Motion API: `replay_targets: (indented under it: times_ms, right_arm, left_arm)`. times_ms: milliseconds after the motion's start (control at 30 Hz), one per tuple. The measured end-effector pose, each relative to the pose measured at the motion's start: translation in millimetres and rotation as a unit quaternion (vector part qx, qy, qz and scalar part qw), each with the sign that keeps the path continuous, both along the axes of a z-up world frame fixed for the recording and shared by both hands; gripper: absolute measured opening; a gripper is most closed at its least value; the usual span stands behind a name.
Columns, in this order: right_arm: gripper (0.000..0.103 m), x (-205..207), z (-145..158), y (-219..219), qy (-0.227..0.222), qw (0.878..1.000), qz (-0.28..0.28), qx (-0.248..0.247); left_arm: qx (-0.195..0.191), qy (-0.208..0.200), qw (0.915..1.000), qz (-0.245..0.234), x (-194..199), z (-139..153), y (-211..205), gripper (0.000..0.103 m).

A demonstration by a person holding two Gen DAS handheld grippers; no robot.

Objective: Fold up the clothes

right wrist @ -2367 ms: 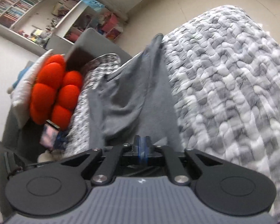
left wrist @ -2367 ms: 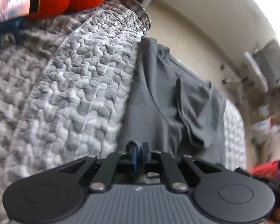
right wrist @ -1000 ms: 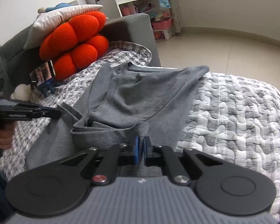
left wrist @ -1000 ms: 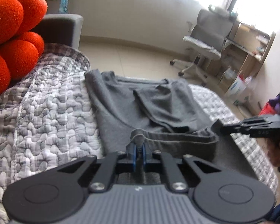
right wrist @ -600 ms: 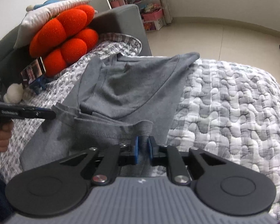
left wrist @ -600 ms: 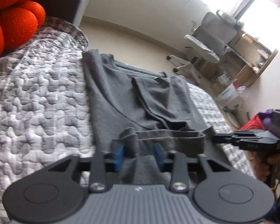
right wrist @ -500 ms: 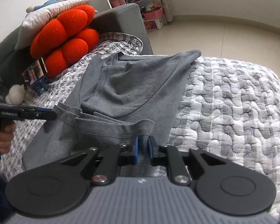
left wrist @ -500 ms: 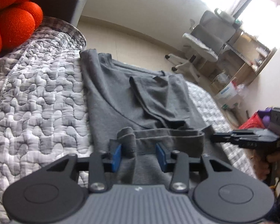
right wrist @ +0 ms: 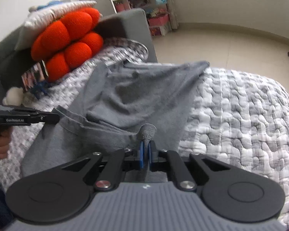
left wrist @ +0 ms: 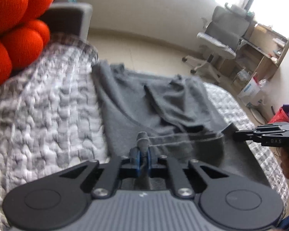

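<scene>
A grey T-shirt (left wrist: 136, 104) lies lengthwise on a quilted bed cover (left wrist: 48, 105), its near hem lifted and stretched between both grippers. My left gripper (left wrist: 142, 156) is shut on a bunched corner of that hem. In the right wrist view the same T-shirt (right wrist: 144, 92) has one sleeve folded over its body, and my right gripper (right wrist: 146, 154) is shut on the opposite hem corner. Each gripper shows in the other's view: the right gripper (left wrist: 239, 133) at the right edge, the left gripper (right wrist: 54, 118) at the left, held by a hand (right wrist: 0, 144).
An orange lumpy cushion (right wrist: 67, 40) and a grey sofa arm (right wrist: 129, 27) sit at the head end, with a small picture card (right wrist: 34, 77) beside them. An office chair (left wrist: 219, 40) and shelves stand beyond the bed. Bare quilt (right wrist: 240, 115) spreads to the right.
Half a second ago my left gripper stood open around the hem; now it is shut on it. The right gripper's slightly parted fingers have closed. Both views have lifted and shifted a little.
</scene>
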State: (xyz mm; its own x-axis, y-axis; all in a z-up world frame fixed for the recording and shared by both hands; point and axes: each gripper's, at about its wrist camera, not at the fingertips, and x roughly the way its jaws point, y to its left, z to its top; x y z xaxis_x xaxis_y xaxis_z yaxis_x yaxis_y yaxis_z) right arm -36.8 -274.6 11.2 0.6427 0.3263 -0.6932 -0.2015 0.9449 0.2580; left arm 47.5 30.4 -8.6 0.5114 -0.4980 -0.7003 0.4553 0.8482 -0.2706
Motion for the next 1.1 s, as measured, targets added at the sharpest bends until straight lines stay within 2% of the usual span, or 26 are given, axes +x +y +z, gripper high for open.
replay_targets:
  times_ms: [100, 233, 333, 400, 467, 700, 867, 1000, 1100]
  right_arm:
    - [0.016, 1, -2, -1, 0.010, 1.000, 0.005, 0.007]
    - [0.016, 0, -4, -3, 0.015, 1.000, 0.005, 0.014]
    - [0.016, 1, -5, 0, 0.016, 1.000, 0.003, 0.006]
    - [0.008, 0, -2, 3, 0.008, 1.000, 0.004, -0.003]
    - [0.006, -5, 5, 5, -0.007, 1.000, 0.009, -0.006]
    - [0.005, -27, 40, 6, -0.080, 0.997, 0.006, 0.000]
    - [0.005, -27, 66, 5, -0.143, 0.990, -0.003, 0.009]
    - [0.005, 1, 80, 2, -0.170, 0.985, -0.012, 0.015]
    - [0.005, 37, 81, -4, -0.173, 0.985, -0.020, 0.020]
  left_arm:
    - [0.007, 0.006, 1.0000, -0.001, 0, -2, -2, 0.017]
    - [0.010, 0.003, 0.9999, 0.000, -1, 0, -4, 0.017]
    - [0.013, 0.001, 0.9999, 0.001, -2, 1, -5, 0.009]
    - [0.014, 0.000, 0.9999, 0.001, -3, 2, -6, 0.006]
    - [0.010, -0.013, 0.9999, 0.001, -7, 9, -3, 0.005]
    - [-0.054, -0.080, 0.9952, -0.016, -38, 49, 17, 0.005]
    - [-0.115, -0.129, 0.9849, -0.009, -35, 72, 27, 0.005]
    - [-0.128, -0.152, 0.9801, -0.004, -1, 87, 18, 0.005]
    - [-0.110, -0.159, 0.9811, 0.003, 44, 89, 5, 0.005]
